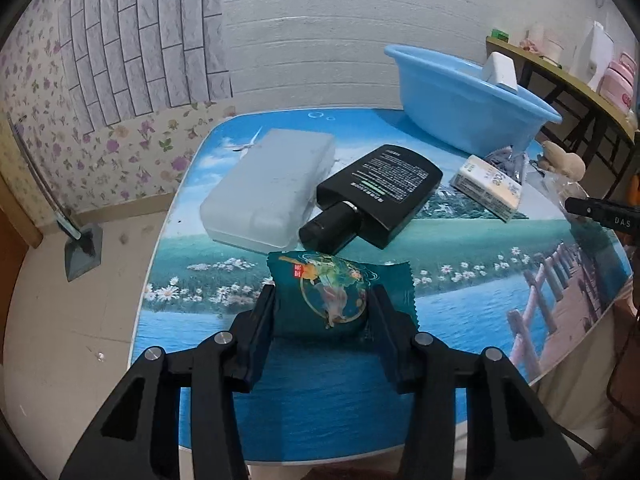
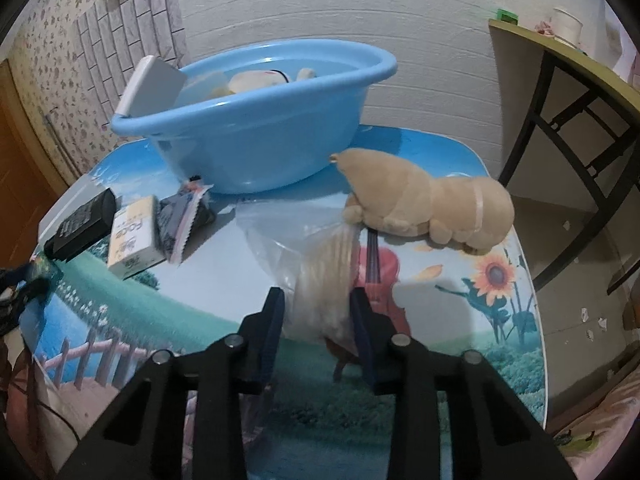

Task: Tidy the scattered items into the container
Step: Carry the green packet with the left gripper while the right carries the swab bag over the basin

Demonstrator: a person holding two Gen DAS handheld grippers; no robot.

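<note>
The left gripper (image 1: 326, 300) clasped one teal packet (image 1: 334, 294) between its fingers; the right gripper (image 2: 318, 306) pinched one clear bag (image 2: 320, 276). Both were above a scenic-print table (image 1: 480, 300) by white-panelled and floral walls. One blue basin (image 2: 256, 136) stood beyond, one plush toy (image 2: 424, 204) just beside it.

Back wall (image 1: 304, 40) in white horizontal planks, and to its left a grey brick-pattern panel (image 1: 132, 56) over floral wallpaper (image 1: 120, 152). Down on the pale floor (image 1: 52, 320), a grey dustpan (image 1: 82, 252) sits with its long handle leaning up against the wallpaper. Off to the right, a side table (image 2: 560, 64) on dark metal legs, yellow-green edge along the top; on it a small green box (image 2: 506, 15), a white roll (image 2: 566, 24), and in the left view pink containers (image 1: 618, 80) beside a white jug (image 1: 598, 54). Scraps of paper (image 2: 592, 320) dot the floor beneath.
</note>
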